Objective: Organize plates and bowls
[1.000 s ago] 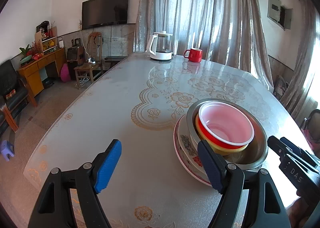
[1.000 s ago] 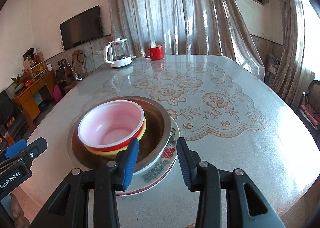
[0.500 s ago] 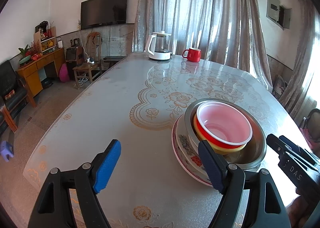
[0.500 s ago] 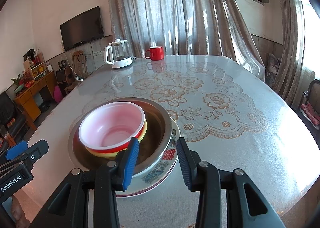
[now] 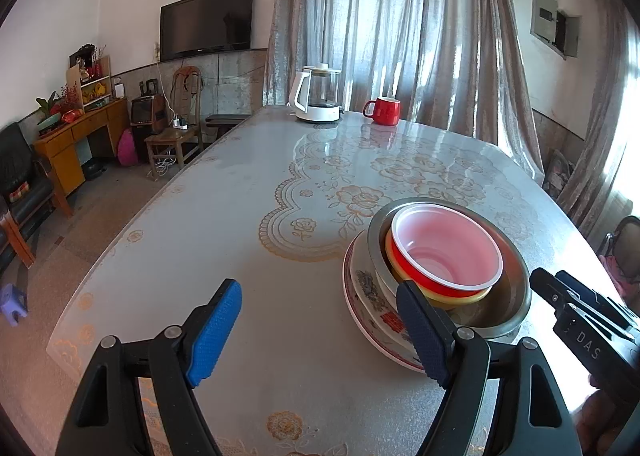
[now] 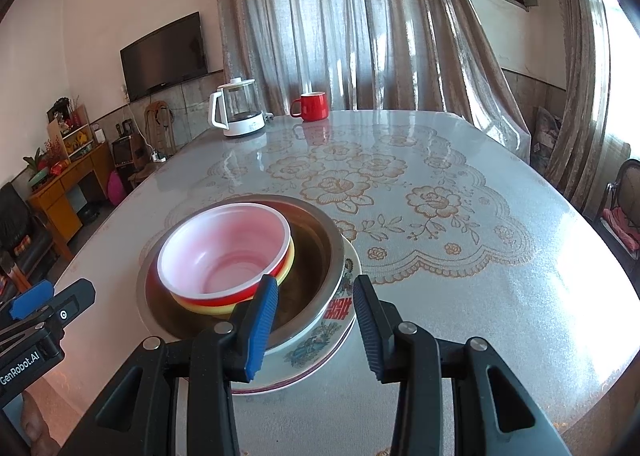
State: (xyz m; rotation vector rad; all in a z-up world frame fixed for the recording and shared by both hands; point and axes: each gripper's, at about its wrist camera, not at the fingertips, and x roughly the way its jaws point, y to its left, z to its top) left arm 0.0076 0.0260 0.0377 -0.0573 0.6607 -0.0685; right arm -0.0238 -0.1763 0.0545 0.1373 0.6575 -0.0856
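The big tabletop (image 5: 208, 224) w/ a flowery cover sits under both sets of jaws. Far past the jaws, long curtains (image 6: 360, 24) hang at the back, and a black TV (image 5: 207, 22) is on the wall, off to the left.

All the dishes are in one stack near the tabletop's close edge. Bottom: a plate (image 6: 320, 344) w/ pictures & a red sign on its rim. On it sits a metal bowl (image 6: 316, 252). In that, a yellow bowl (image 5: 460, 298), then a red bowl (image 6: 224, 252) w/ a pale pink inside, on top.

The left gripper (image 5: 318, 332) is wide open, nothing in its jaws. The stack is to the right of those jaws; the right pad is in front of the plate's rim, can't tell if it touches. Bare tabletop lies between the jaws.

The right gripper (image 6: 314, 326) has its jaws partly apart, not pinching anything. The stack's right rim sits in the gap: the left pad is over the metal bowl, just in front of the red bowl, and the right pad is outside the plate's edge. Pads look clear of the rims.

Far ahead of the jaws, at the tabletop's far end, are a white kettle (image 6: 240, 108) and a red mug (image 6: 313, 106), well apart from the stack. Nothing stands between jaws & dishes.
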